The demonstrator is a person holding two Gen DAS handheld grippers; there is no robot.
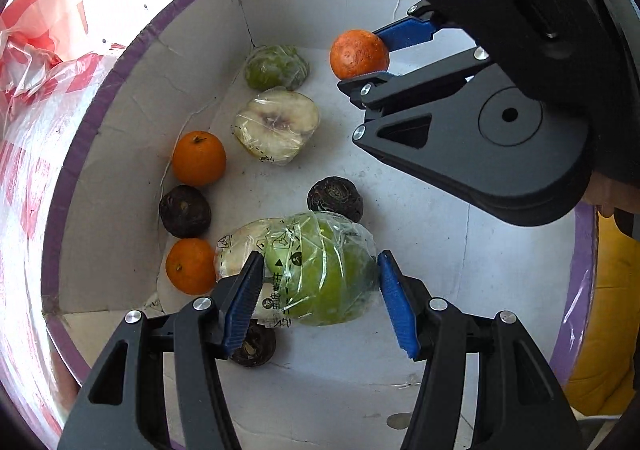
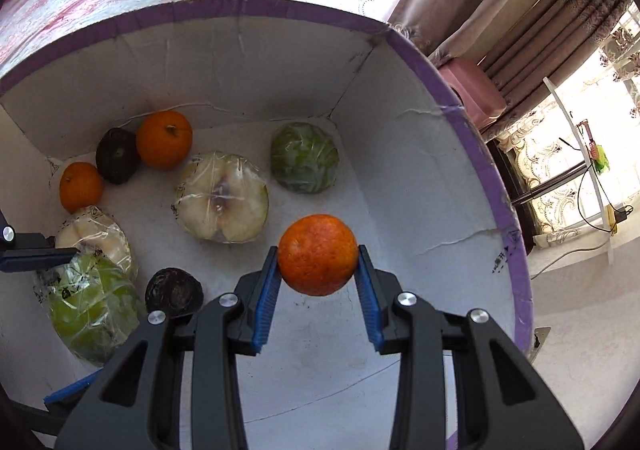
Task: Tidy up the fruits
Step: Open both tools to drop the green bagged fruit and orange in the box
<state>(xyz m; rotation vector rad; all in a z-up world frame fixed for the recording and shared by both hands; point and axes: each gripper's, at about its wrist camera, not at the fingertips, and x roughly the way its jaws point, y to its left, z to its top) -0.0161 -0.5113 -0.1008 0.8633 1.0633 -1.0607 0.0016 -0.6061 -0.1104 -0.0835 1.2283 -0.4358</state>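
both grippers (left (image 1: 320, 282), right (image 2: 318, 282)) point steeply down, each gripping fruit.

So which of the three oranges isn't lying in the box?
The redder orange, clamped in the right gripper above the floor. The other two rest by the far wall.

Your right claw (image 2: 318, 256) grips an orange (image 2: 317, 254) between its blue pads above the white, purple-rimmed box (image 2: 420, 153). On the box floor to the left lie wrapped apple halves (image 2: 222, 197), dark fruits (image 2: 117, 155) and two oranges (image 2: 164, 139).
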